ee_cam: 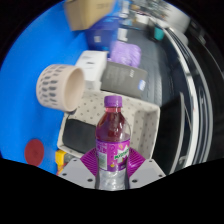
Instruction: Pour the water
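My gripper (pixel 112 170) sits at the bottom centre of the frame. Its two fingers, with their magenta pads (pixel 93 160), are closed on the lower body of a bottle (pixel 112 135). The pads press the bottle from both sides. The bottle stands upright in the middle of the frame. It holds dark purple liquid, carries a purple label and is closed by a purple cap (pixel 112 101). I cannot tell whether its base rests on anything.

Just behind the bottle lies a pale tray (pixel 82 130) with a dark inner floor. To the left of centre, a cream basket (pixel 57 85) with a latticed wall lies tipped on its side, its mouth facing the upper left of the frame. It rests on a bright blue surface (pixel 30 80) that fills the left half. A red round spot (pixel 36 152) shows at the lower left of that surface.

Above the bottle's cap sits a dark box (pixel 125 78). Beyond it, toward the top centre, is a purple packet (pixel 125 52). Further items at the top are too small to identify.
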The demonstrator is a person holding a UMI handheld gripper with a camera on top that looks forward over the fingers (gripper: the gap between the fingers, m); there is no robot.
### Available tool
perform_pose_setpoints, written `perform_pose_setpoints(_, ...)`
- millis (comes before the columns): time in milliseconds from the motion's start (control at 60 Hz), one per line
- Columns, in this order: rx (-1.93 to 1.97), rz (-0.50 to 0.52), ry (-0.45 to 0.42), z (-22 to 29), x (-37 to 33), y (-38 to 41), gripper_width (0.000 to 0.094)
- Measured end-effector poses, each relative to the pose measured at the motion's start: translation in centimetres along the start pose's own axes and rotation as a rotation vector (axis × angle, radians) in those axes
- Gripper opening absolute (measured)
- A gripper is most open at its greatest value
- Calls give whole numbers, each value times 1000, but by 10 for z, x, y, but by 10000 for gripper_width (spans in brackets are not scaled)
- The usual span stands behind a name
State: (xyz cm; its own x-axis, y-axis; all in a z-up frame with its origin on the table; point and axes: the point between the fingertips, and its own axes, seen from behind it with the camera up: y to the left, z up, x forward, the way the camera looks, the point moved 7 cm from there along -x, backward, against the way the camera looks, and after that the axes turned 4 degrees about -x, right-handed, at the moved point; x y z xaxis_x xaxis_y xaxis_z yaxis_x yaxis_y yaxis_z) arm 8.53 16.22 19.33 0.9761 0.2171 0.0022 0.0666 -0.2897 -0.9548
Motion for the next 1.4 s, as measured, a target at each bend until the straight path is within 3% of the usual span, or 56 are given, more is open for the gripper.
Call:
perform_pose_setpoints(150, 518, 72, 25, -24, -9, -2, 338)
perform_pose_setpoints(300, 1081, 77, 11, -42, -14, -8, 339)
perform_pose_setpoints(483, 1607, 185, -41, -56, -18, 21, 339)
perform_pose_setpoints(783, 1764, 205, -41, -46, -12, 82, 348)
perform_pose_setpoints(917, 1770, 162, -64, -48, -16, 81, 352)
perform_pose_setpoints(1133, 1756, 182, -56, -46, -14, 80, 521)
perform_pose_setpoints(1183, 1765, 195, -28, -47, -16, 82, 631)
perform_pose_setpoints(1217, 1768, 197, -10, -48, -18, 84, 782)
perform_pose_setpoints(1250, 1770, 196, 0, -49, -22, 84, 856)
perform_pose_setpoints(1400, 1795, 191, 38, -60, -58, 89, 866)
